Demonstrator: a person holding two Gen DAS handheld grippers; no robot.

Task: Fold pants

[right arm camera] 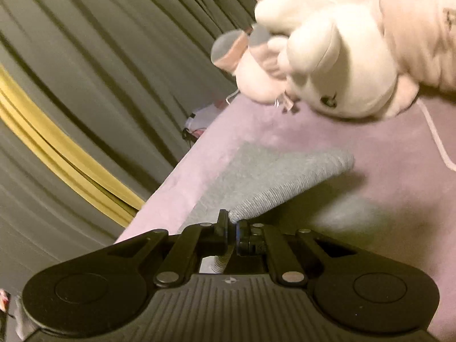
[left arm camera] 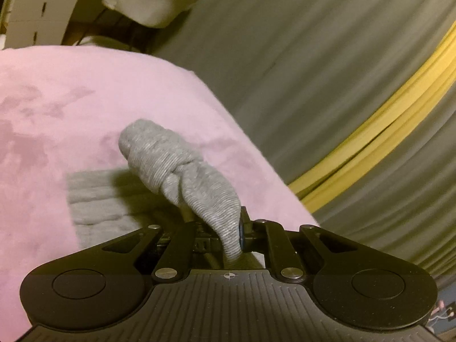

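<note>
pink plush blanket [left arm camera: 85, 108] beside grey curtain [left arm camera: 313, 57] with yellow stripe [left arm camera: 393, 119].

Right gripper [right arm camera: 233, 229] pinches a corner of the gray ribbed pants [right arm camera: 273, 179], jaws closed on the fabric. Pants lie near the left edge of the pink bed cover [right arm camera: 384, 199], their lifted edge raised off it. White plush toy [right arm camera: 339, 57] sits at the far edge. Gray pleated curtain [right arm camera: 99, 57] with a yellow stripe [right arm camera: 57, 154] hangs left.

Bedroom at home — pink bedspread [right arm camera: 370, 185], plush toy [right arm camera: 336, 57], pleated curtains [right arm camera: 99, 57].
</note>
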